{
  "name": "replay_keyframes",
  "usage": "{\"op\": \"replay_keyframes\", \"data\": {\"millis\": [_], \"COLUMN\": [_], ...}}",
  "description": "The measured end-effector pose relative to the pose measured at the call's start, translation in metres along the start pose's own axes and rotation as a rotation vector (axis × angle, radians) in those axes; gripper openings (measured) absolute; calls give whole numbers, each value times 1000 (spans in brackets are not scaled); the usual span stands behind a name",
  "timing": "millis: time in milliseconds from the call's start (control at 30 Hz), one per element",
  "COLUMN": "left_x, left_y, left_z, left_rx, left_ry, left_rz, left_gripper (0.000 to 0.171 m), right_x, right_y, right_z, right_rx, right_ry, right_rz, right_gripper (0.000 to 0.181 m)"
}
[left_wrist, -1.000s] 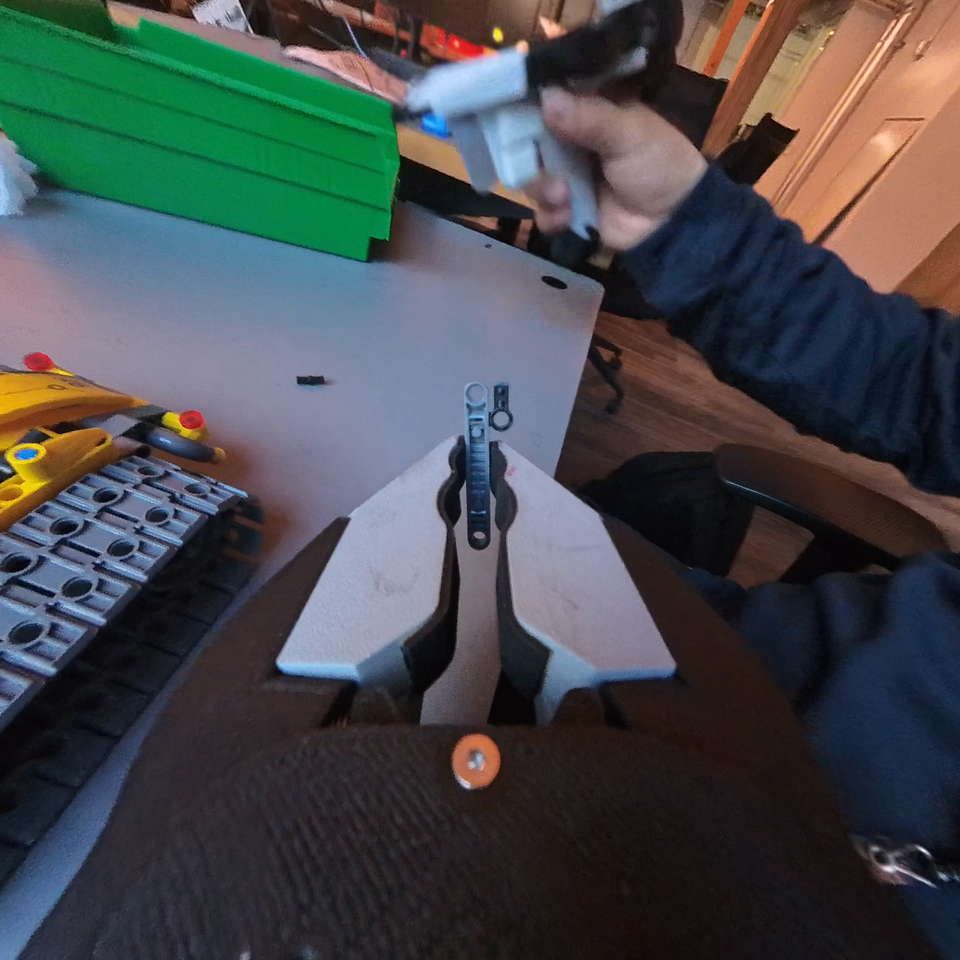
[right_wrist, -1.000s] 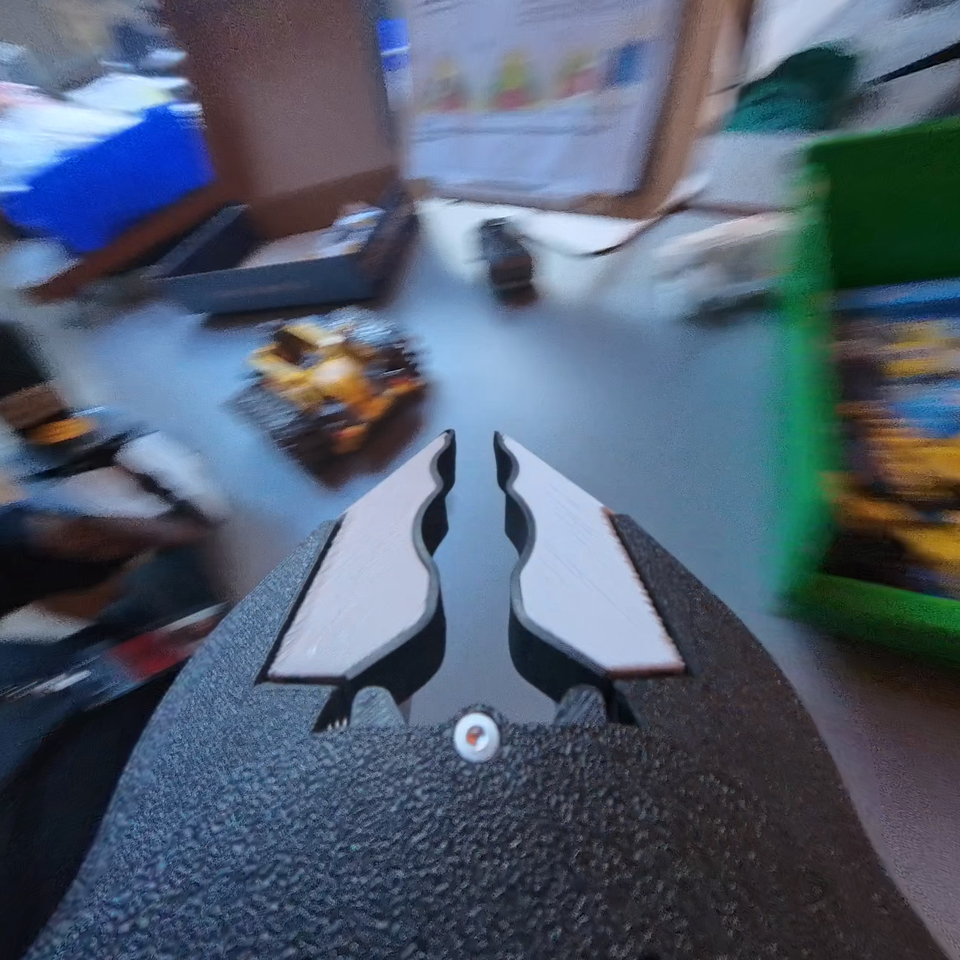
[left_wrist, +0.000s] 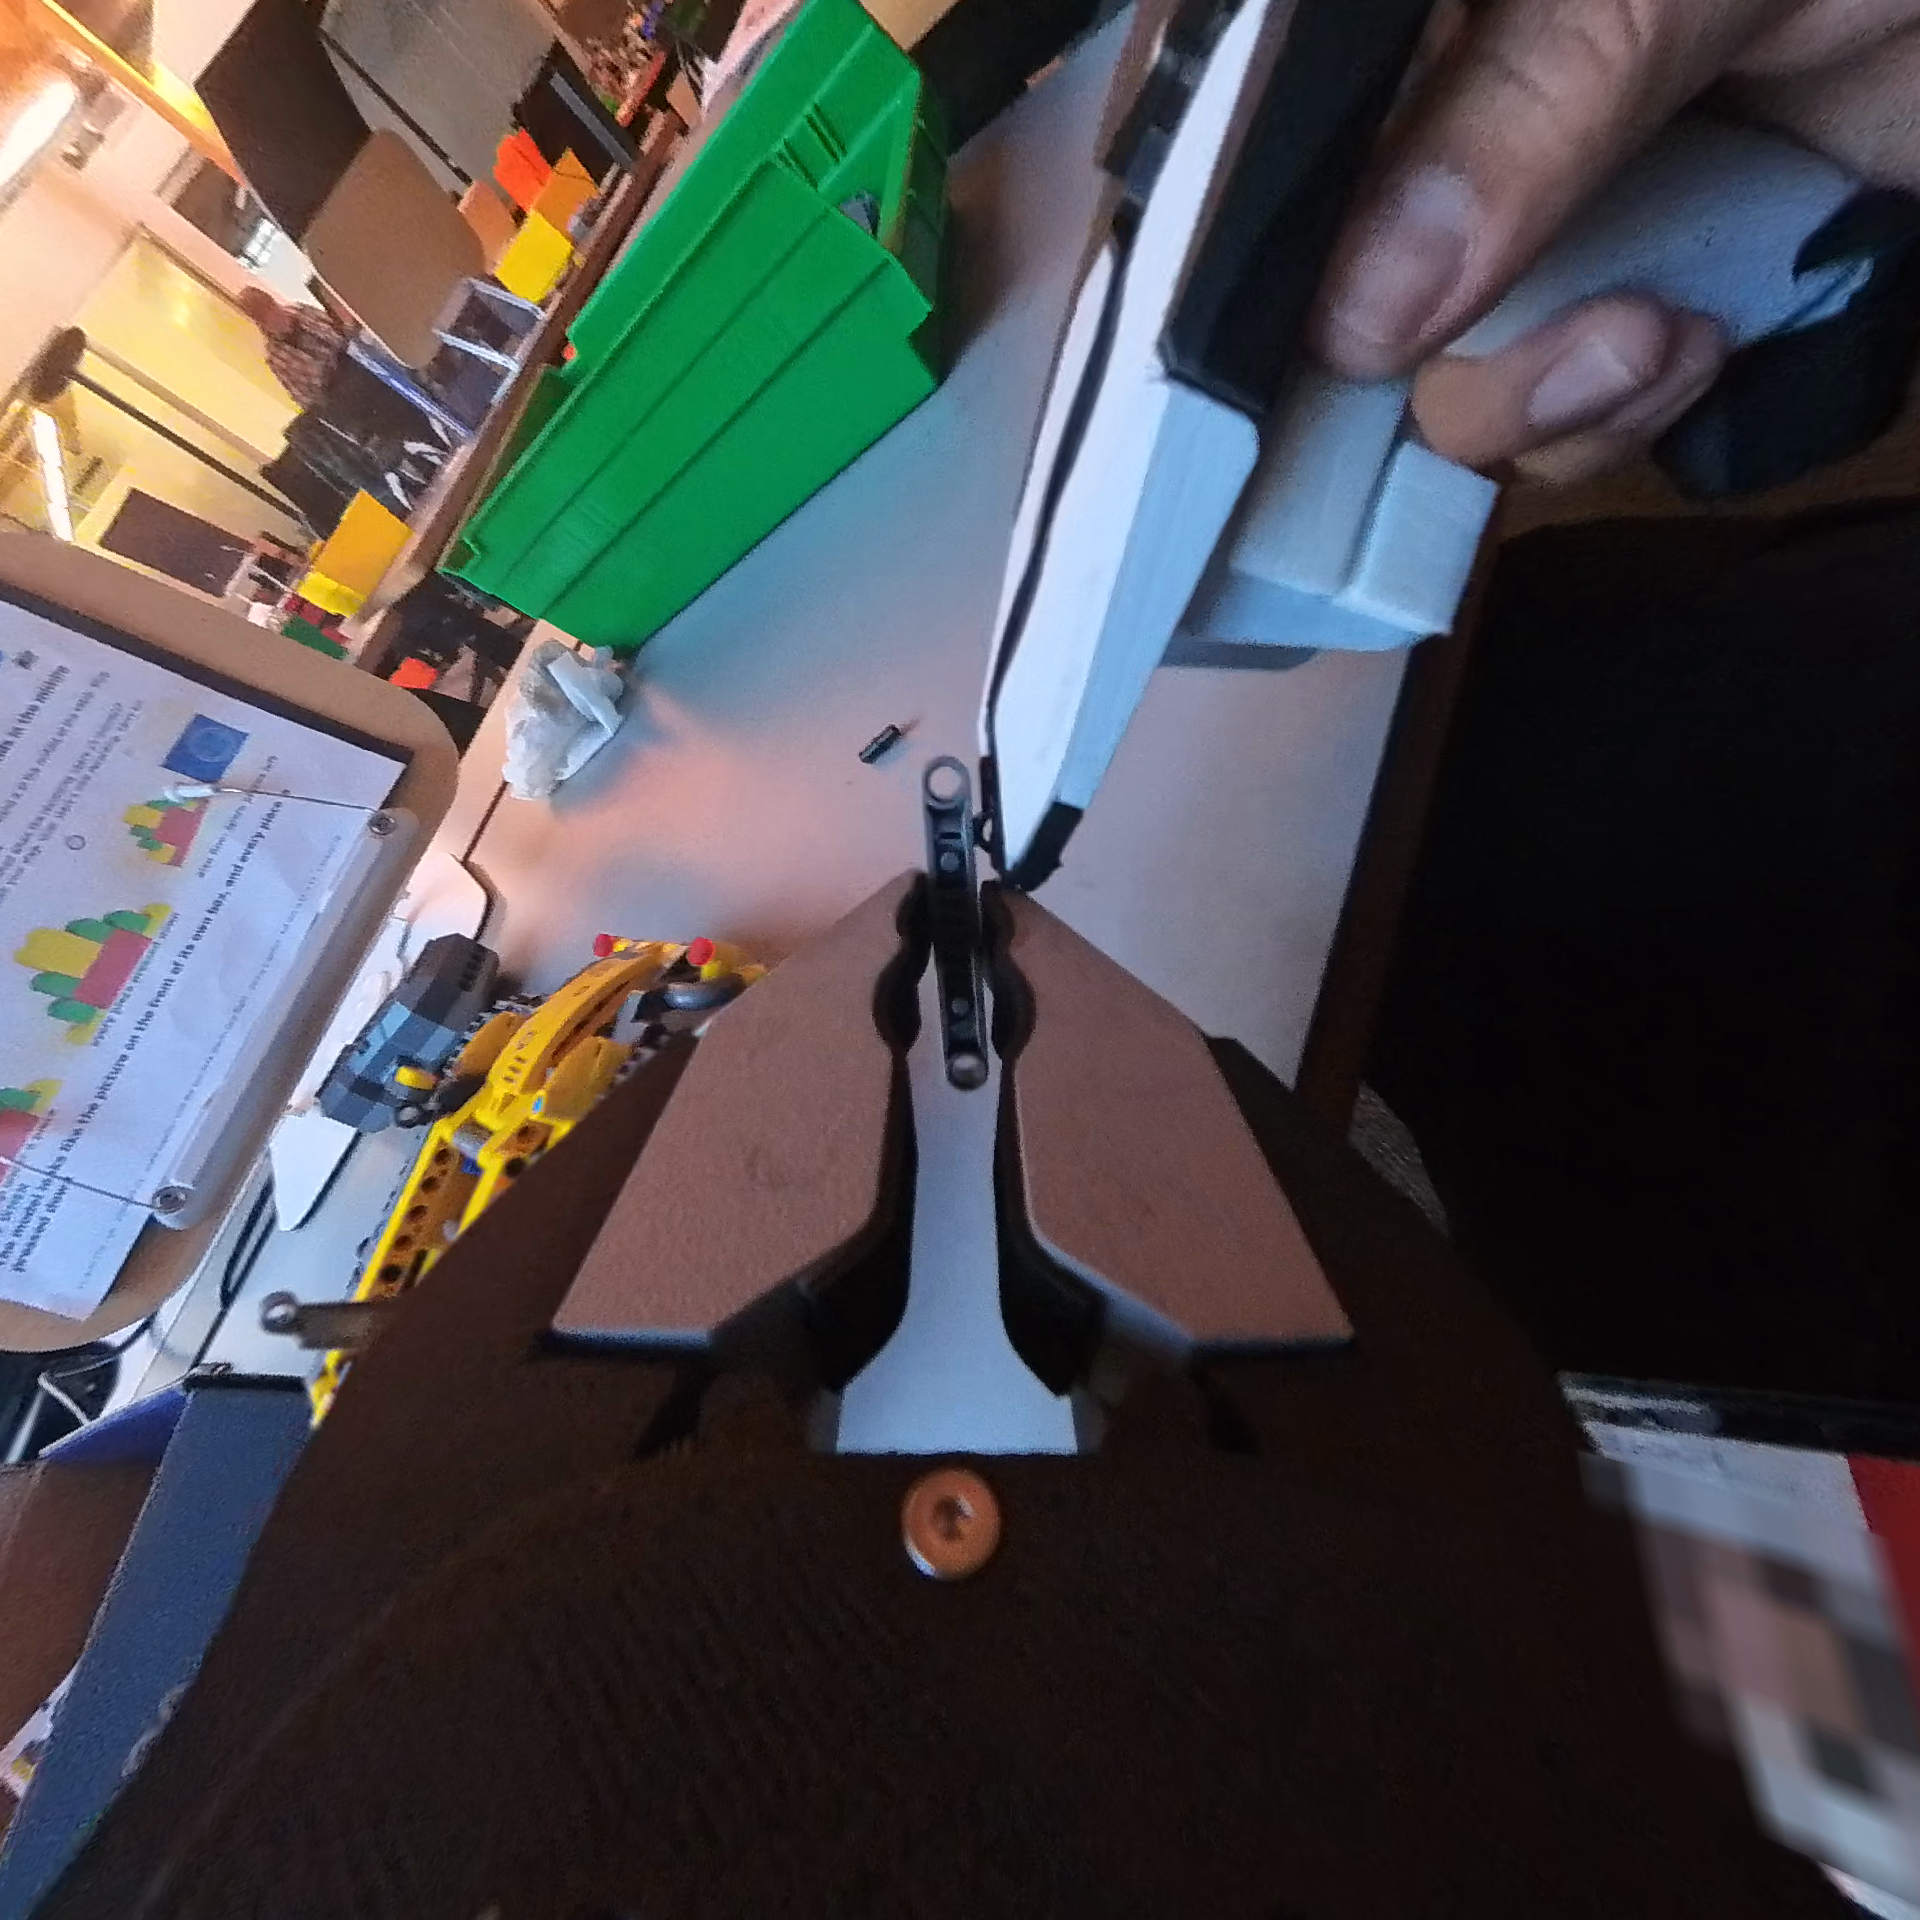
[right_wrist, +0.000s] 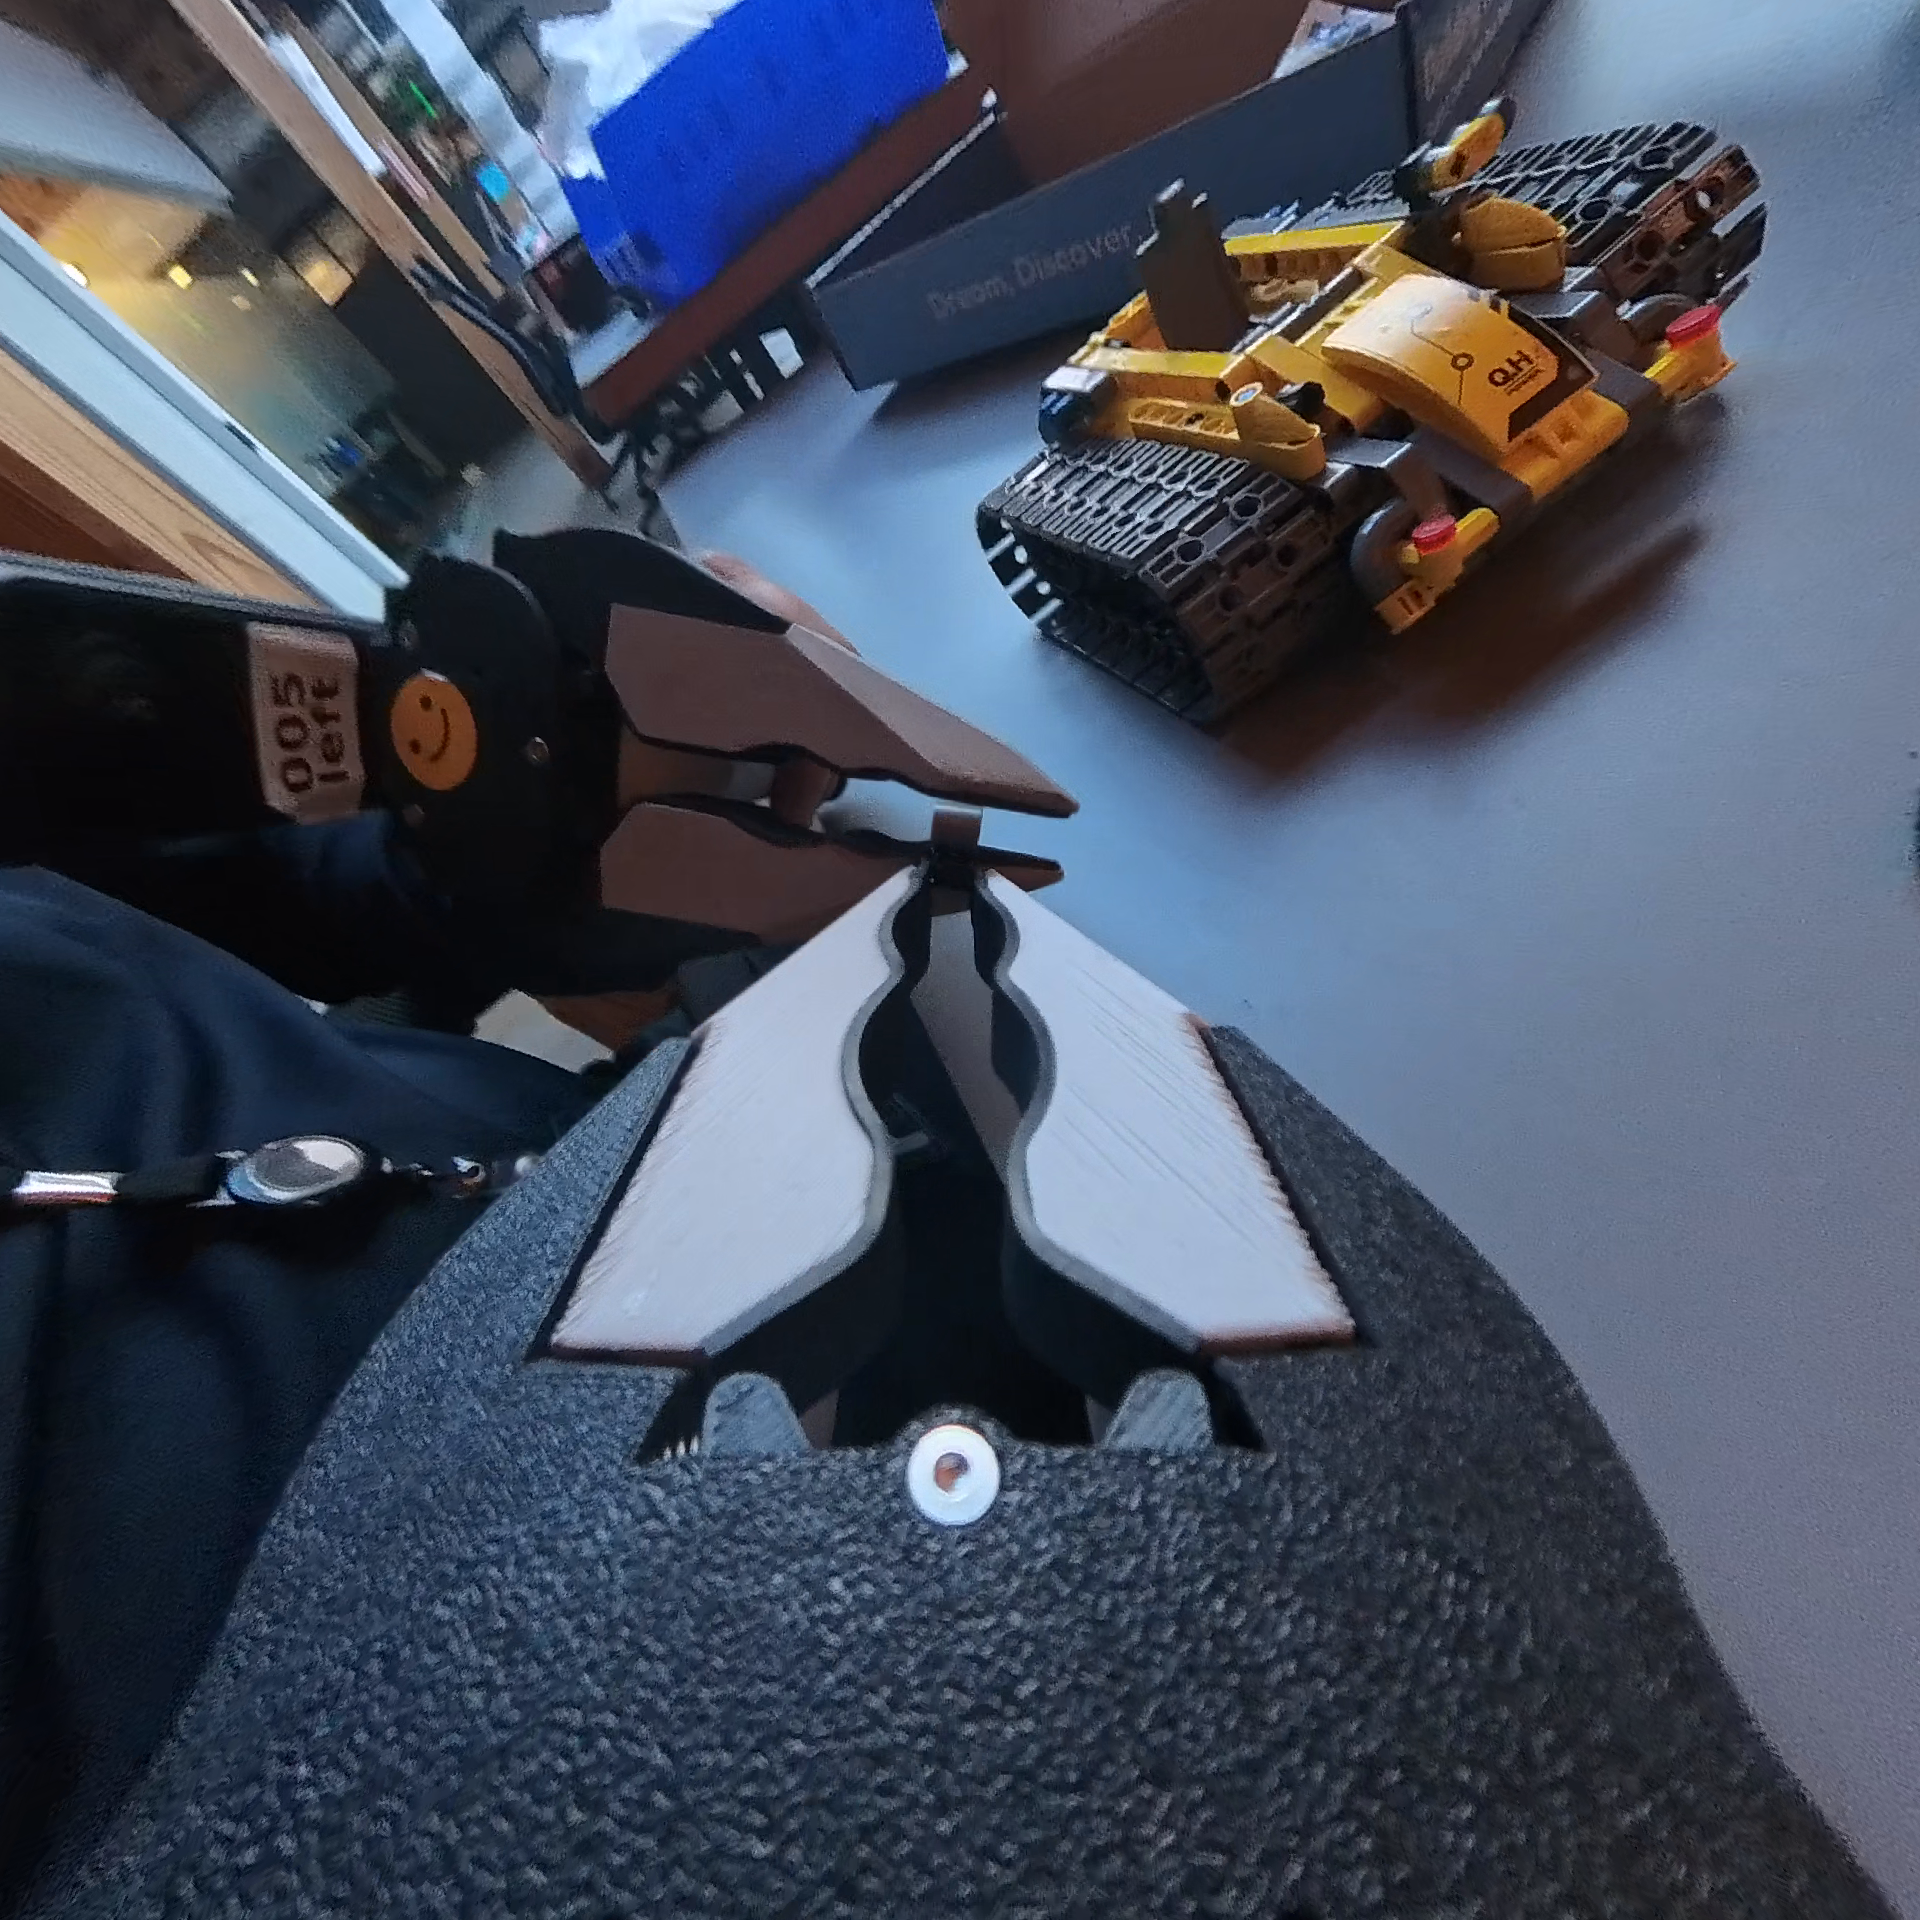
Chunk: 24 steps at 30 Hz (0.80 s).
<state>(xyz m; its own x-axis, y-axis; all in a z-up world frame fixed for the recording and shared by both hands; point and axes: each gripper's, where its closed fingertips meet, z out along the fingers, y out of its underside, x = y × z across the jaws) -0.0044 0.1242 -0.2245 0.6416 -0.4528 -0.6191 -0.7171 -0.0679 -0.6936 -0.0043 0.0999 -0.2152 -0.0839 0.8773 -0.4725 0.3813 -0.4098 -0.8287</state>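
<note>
My left gripper (left_wrist: 951, 899) is shut on a thin grey-black toy beam with holes (left_wrist: 951, 852), which sticks out past the tips. A small black piece sits at the beam's side near its far end. My right gripper (right_wrist: 948, 881) meets the left one (right_wrist: 1055, 834) at right angles. Its tips are closed on that small black piece, just under the beam's end (right_wrist: 956, 831). In the left wrist view the right gripper (left_wrist: 1013, 868) shows side-on, held by a hand (left_wrist: 1507, 260). Both are above the grey table (right_wrist: 1455, 935), near its edge.
A yellow tracked toy vehicle (right_wrist: 1351, 416) stands on the table; it also shows in the left wrist view (left_wrist: 540, 1060). Green bins (left_wrist: 717, 395), a crumpled clear bag (left_wrist: 561, 717), a loose black pin (left_wrist: 881, 740), a board with a picture sheet (left_wrist: 187, 935) and a dark box (right_wrist: 1091, 260) surround it. Only a small space, under 4 cm, lies between the two pairs of fingers.
The right gripper has come down from high over the table to the left gripper's tips and closed there. The left gripper has rolled to the side, still holding the beam.
</note>
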Motion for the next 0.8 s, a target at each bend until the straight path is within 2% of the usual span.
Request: {"op": "replay_keyframes", "data": {"millis": [133,333,467,600,800], "left_x": [3,1,2,1,9], "left_y": [-2,-5,-6,-7,15], "left_z": [-1,-2,-2,-4,6], "left_rx": [8,-36,-14,2,-103], "left_ry": [3,-85,-67,-70,-37], "left_rz": [23,175,143,179,244], "left_gripper": [5,5,5,5,5], "right_x": [-1,-4,-5,-7,12], "right_y": [3,0,0,-1,20], "right_z": [-2,-2,-3,-2,6], "right_rx": [-35,-3,14,36,-272], "right_ry": [9,1,20,52,246], "right_rz": [-27,-20,-54,-115,-405], "right_gripper": [6,8,6,6,5]}}
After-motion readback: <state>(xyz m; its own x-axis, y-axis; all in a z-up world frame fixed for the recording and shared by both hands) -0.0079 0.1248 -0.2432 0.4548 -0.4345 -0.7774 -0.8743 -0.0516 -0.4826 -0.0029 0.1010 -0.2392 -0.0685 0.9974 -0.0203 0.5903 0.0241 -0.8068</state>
